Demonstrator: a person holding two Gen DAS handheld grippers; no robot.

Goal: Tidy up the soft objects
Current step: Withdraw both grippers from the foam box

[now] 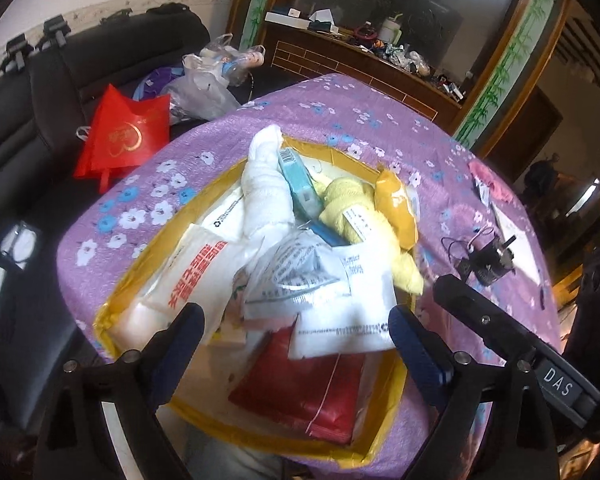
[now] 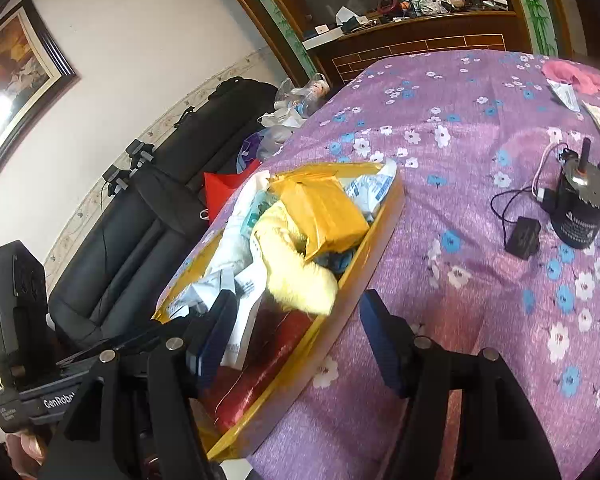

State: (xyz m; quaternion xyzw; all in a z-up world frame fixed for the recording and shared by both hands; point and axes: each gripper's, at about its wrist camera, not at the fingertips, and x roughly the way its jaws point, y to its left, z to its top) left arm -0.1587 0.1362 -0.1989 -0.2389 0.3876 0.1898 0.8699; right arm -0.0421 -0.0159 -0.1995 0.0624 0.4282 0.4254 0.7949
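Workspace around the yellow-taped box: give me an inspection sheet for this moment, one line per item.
Surface: table under a purple floral cloth.
Job's things: open box with yellow-taped rim piled with soft goods: white cloth roll, pale yellow yarn, yellow packet, white mailer bags, red pouch.
Clutter: pink cloth and papers at the far edge; black cylindrical device.
Grippers: left gripper over the box, jaws open, nothing held; right gripper astride the box's rim, jaws open, nothing held.
Cables: thin wires and small black adapter by the device.
Surroundings: dark sofa with red bag; cluttered wooden counter.
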